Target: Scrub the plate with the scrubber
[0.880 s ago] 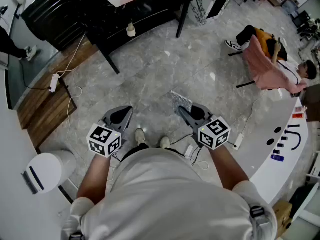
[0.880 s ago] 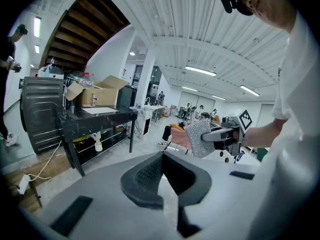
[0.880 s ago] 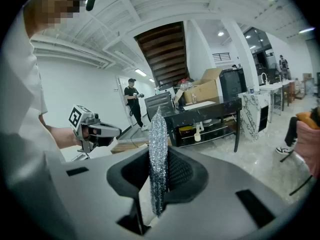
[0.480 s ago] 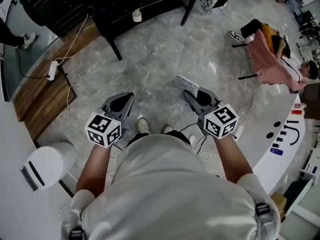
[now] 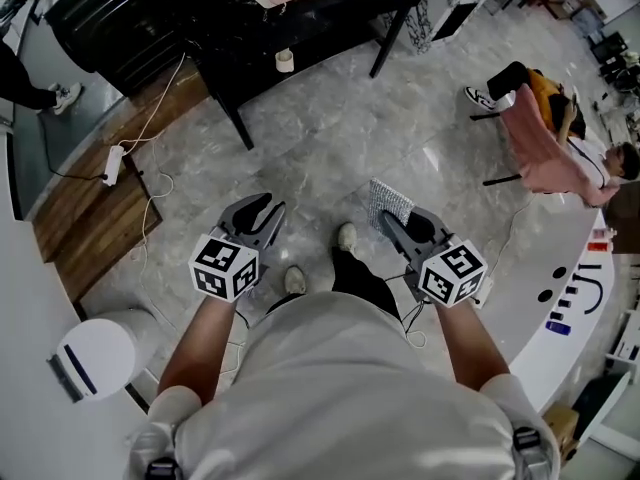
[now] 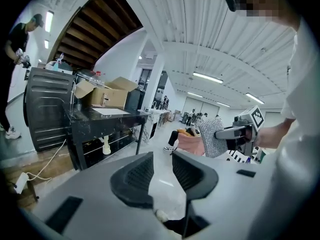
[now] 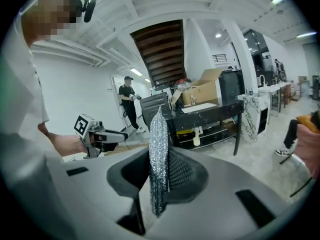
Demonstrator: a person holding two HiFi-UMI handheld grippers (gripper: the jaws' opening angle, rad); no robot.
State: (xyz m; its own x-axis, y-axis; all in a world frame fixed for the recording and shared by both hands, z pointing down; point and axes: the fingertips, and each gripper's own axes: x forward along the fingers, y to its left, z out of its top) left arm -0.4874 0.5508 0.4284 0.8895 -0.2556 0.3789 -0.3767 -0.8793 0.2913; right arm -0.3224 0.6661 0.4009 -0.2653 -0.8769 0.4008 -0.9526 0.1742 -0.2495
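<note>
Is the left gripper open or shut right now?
Open. The grey left gripper has its ribbed pads standing apart, with nothing between them.

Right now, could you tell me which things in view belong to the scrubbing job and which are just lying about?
Job: scrubber, clamped in the right gripper; left gripper, open and empty. No plate identifiable.
Lying about: black table; cardboard box on it; power strip on the floor.
</note>
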